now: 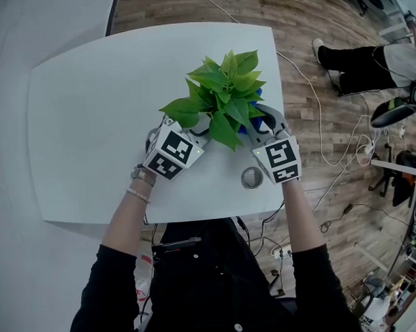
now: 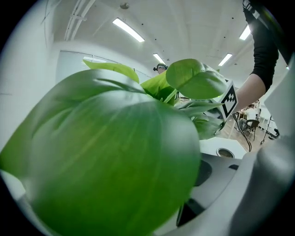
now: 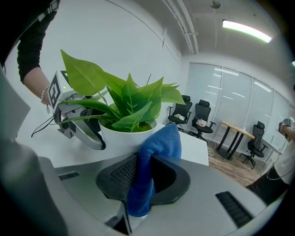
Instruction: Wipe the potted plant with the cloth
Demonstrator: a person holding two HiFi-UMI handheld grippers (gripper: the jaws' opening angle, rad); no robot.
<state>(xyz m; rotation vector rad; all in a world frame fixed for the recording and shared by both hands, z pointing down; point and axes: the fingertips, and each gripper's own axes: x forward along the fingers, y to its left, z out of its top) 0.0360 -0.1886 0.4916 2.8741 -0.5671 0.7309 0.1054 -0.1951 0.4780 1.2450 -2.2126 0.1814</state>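
Near the surface's [image 1: 91,132] right edge the potted plant [image 1: 223,100] stands upright; only my right gripper view shows its white pot [image 3: 124,133]. My left gripper [image 1: 198,132] has its jaws apart around a leaf [image 2: 106,161]. My right gripper [image 1: 264,123] has its jaws clamped on the blue cloth [image 3: 156,152], fold pointing toward the pot.

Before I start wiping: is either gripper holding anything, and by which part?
Right gripper pinches the blue microfibre cloth at a bunched fold. Left gripper holds nothing; jaws apart at a broad green leaf.
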